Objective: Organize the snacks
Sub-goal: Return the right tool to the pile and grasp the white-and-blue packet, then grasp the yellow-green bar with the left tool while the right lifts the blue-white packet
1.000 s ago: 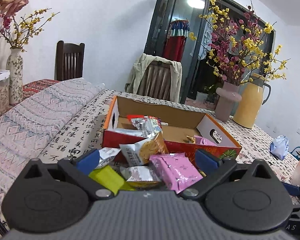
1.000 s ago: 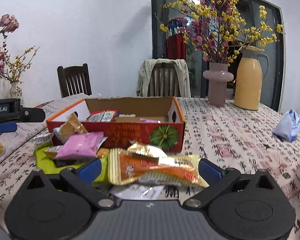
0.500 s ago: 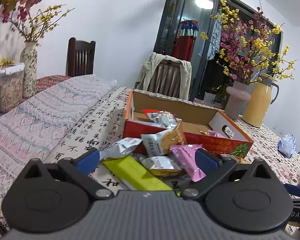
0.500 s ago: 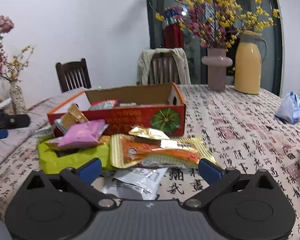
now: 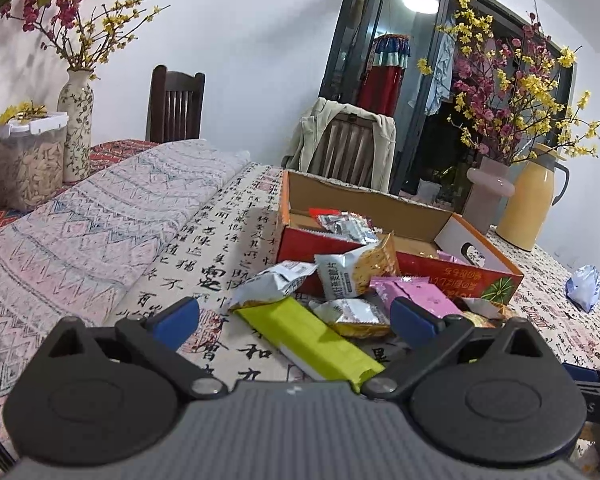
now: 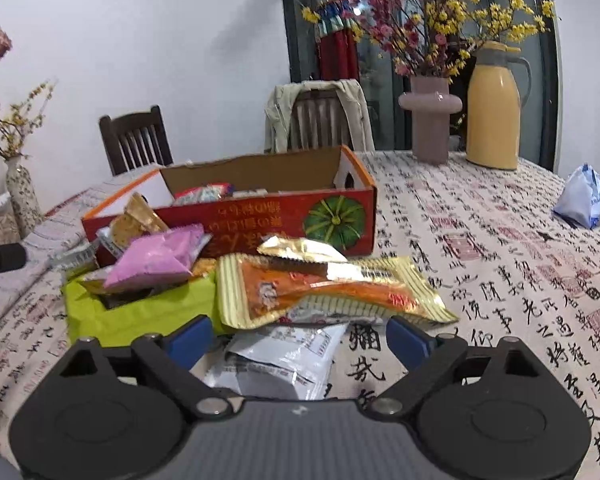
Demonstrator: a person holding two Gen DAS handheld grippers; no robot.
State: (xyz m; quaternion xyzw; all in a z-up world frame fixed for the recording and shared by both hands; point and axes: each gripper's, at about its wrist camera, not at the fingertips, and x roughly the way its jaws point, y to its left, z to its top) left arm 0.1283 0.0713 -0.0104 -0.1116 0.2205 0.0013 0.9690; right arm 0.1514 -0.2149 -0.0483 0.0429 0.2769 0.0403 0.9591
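Note:
A red cardboard box (image 5: 440, 274) (image 6: 260, 220) lies open on the table with a few snack packets inside. In front of it is a loose pile of snacks: a lime-green packet (image 5: 308, 340), a pink packet (image 5: 420, 294) (image 6: 160, 256) and a gold-orange packet (image 6: 320, 292). My left gripper (image 5: 296, 320) is open and low over the green packet's near end, not pressing on it. My right gripper (image 6: 300, 340) has its jaws closing, with a white-silver packet (image 6: 284, 356) between them. Its blue pads stand clear of the packet.
A pink vase of flowers (image 6: 430, 120) and a yellow jug (image 6: 494, 108) stand at the table's far end. A blue-white bag (image 6: 580, 196) lies at the right. A folded patterned cloth (image 5: 100, 232), a flowered vase (image 5: 76, 132) and a lidded tub (image 5: 20, 156) are at the left. Two chairs stand behind.
My left gripper drew back and leftward from the pile, so the green packet now lies between its fingers. My right gripper sank toward the white-silver packet and its jaws narrowed slightly.

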